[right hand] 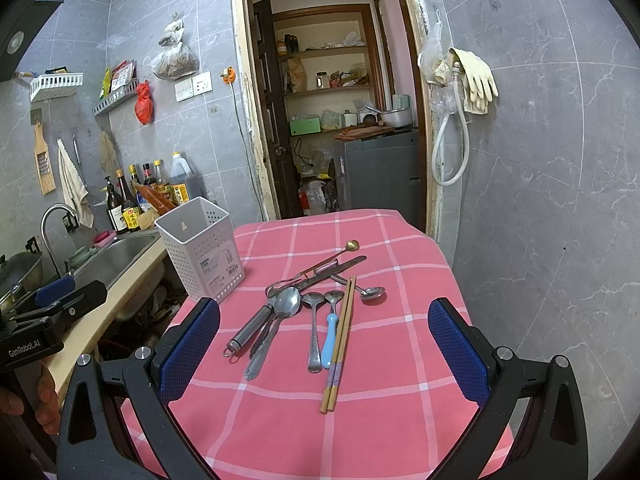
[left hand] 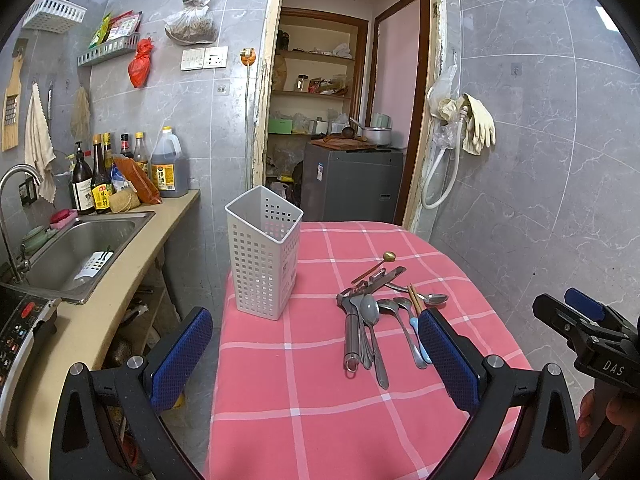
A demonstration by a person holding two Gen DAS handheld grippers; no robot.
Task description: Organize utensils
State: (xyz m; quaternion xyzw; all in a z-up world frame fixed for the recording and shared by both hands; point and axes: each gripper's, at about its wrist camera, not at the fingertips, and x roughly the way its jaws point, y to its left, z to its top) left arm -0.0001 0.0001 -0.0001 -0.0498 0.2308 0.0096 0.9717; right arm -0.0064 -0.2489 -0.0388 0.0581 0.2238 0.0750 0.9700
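1. Both the left gripper [left hand: 316, 354] and the right gripper [right hand: 324, 344] hang over the pink checked tablecloth [right hand: 384, 432], jaws spread wide, grasping nothing.
2. Utensils [right hand: 316, 312] lie heaped mid-table; the white perforated holder [left hand: 262, 254] stands upright at the far-left edge, near the sink [left hand: 80, 256].

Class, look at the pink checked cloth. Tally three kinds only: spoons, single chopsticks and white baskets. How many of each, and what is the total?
Spoons: 5
Chopsticks: 2
White basket: 1
Total: 8
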